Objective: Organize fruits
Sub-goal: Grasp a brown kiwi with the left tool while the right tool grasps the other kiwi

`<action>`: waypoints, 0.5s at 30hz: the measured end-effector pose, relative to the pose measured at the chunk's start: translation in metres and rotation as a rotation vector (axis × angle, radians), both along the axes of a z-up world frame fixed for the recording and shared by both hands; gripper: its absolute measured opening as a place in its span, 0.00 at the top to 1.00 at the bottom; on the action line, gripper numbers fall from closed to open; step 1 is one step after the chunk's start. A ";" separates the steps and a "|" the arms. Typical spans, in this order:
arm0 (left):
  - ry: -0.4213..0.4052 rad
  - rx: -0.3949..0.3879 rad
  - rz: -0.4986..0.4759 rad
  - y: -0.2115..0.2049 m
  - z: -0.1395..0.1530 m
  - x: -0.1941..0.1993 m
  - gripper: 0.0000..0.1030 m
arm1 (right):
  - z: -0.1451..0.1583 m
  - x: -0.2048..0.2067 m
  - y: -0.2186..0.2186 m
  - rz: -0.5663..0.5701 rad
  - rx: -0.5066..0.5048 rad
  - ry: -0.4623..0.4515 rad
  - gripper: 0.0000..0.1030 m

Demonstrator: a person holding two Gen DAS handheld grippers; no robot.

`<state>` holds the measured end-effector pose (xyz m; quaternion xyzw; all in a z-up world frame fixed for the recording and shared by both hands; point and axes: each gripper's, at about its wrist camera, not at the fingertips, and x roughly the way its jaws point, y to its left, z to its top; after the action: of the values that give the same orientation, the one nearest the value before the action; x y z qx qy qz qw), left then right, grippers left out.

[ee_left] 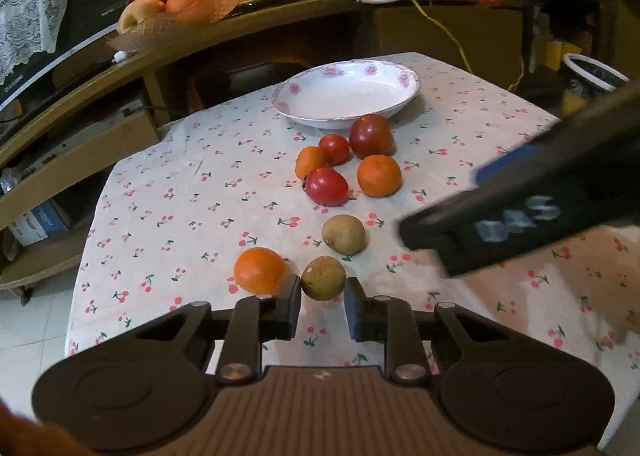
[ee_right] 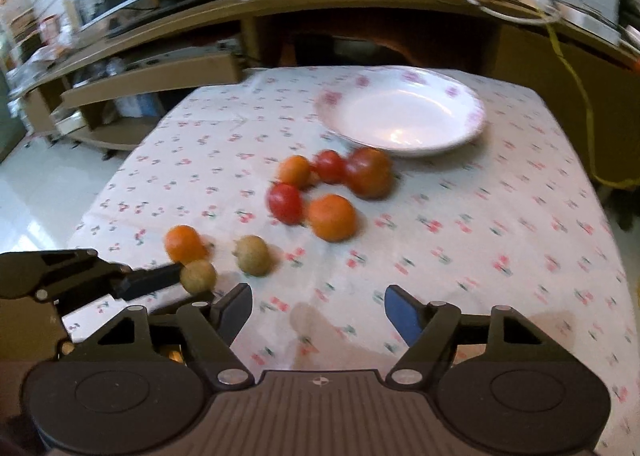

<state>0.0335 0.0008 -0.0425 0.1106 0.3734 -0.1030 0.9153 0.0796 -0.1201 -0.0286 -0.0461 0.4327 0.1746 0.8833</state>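
On the cherry-print tablecloth (ee_left: 192,192), the fruits are lying in two loose groups in front of the floral-rimmed plate (ee_left: 346,93), which is sitting toward the far edge.

Leftmost, the near orange (ee_left: 260,270) is resting just beside the left gripper (ee_left: 323,306). The left gripper's jaws are standing narrow on either side of the near kiwi (ee_left: 323,278), with both pads at its flanks; whether they are actually pressing it cannot be told. The right wrist view is showing the same kiwi at one finger's tip.

Further right and slightly beyond, the second kiwi (ee_left: 344,234) is lying apart from the first.

Beyond it, a cluster is sitting just short of the plate: a small orange (ee_left: 309,162), two small tomatoes (ee_left: 327,186) and (ee_left: 334,149), a large tomato (ee_left: 371,136) and a mid-sized orange (ee_left: 379,176).

At the right, the right gripper (ee_right: 318,310) is hovering above bare cloth, its jaws spread wide and holding nothing.
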 end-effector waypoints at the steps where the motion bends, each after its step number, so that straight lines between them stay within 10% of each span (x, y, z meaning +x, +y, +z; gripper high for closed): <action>1: 0.003 0.000 -0.004 0.001 0.000 -0.001 0.71 | -0.001 0.002 0.004 0.018 0.002 -0.005 0.30; 15: 0.003 0.069 -0.034 0.000 -0.010 -0.007 0.70 | -0.024 0.028 0.040 0.172 -0.015 0.003 0.33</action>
<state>0.0265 0.0011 -0.0523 0.1484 0.3761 -0.1059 0.9085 0.1077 -0.0800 -0.0524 -0.0893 0.4299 0.2467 0.8639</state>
